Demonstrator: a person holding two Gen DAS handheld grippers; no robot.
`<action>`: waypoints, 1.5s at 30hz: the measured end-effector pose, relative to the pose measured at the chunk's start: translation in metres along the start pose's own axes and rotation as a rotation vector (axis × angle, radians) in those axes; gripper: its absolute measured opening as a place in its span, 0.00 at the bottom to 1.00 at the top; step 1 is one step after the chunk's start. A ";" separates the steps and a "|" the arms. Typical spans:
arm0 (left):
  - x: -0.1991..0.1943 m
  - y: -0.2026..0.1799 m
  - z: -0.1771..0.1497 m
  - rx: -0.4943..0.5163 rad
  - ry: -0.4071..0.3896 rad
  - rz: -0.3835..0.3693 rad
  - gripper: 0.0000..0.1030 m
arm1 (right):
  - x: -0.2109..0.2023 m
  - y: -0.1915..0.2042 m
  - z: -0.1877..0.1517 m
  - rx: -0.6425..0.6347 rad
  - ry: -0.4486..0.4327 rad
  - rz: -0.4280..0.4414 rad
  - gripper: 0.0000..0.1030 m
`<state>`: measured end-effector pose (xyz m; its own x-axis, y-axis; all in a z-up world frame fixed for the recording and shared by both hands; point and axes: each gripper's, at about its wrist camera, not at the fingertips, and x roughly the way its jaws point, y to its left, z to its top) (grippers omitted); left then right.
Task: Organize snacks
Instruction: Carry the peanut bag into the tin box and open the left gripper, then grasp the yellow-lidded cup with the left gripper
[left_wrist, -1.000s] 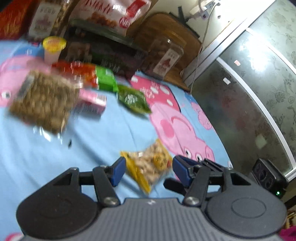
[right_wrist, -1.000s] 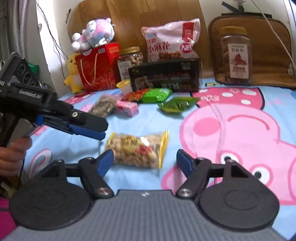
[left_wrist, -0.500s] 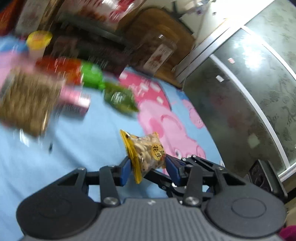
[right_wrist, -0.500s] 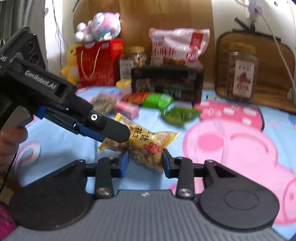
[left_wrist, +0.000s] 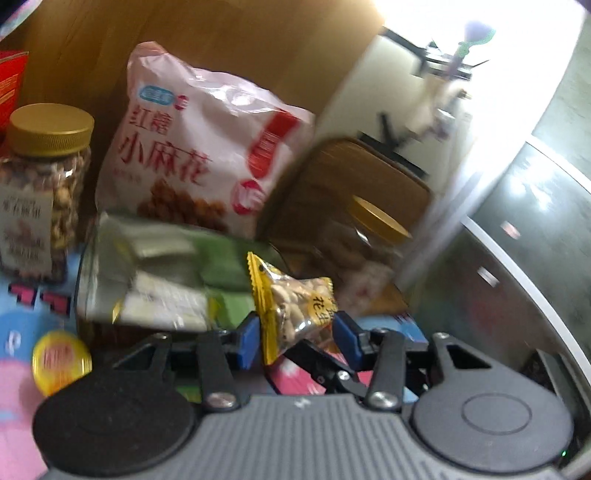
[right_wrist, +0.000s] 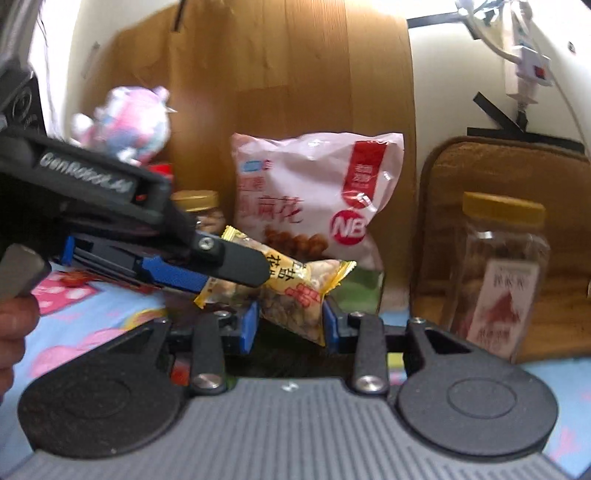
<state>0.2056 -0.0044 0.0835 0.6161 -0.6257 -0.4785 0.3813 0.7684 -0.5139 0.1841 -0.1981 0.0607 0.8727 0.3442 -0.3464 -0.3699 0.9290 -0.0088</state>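
Small yellow peanut bag held up in the air, above the cartoon blanket. Chinese writing "花生" on it, nuts showing through the clear part. Pinched at one end by the left gripper, jaws opening a little with the bag between them. Pinched at the other end by the right gripper. "GenRobot.AI" on the left tool's side. Behind: big pink bag reading "小麻花" and "NB". Gold-lidded jar full of nuts. Clear jar, yellow lid, red label, contents too blurry to tell.
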 end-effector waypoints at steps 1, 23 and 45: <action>0.011 0.004 0.005 -0.007 0.002 0.022 0.48 | 0.011 -0.001 0.001 -0.014 0.021 -0.030 0.42; -0.058 0.105 -0.033 -0.012 -0.051 0.190 0.76 | 0.029 0.099 -0.023 -0.066 0.186 0.298 0.48; -0.160 0.063 -0.118 -0.146 -0.103 0.051 0.41 | -0.081 0.134 -0.038 -0.135 0.151 0.465 0.35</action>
<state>0.0495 0.1285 0.0432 0.7022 -0.5634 -0.4353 0.2481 0.7667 -0.5921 0.0518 -0.1065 0.0524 0.5537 0.6846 -0.4741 -0.7551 0.6528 0.0606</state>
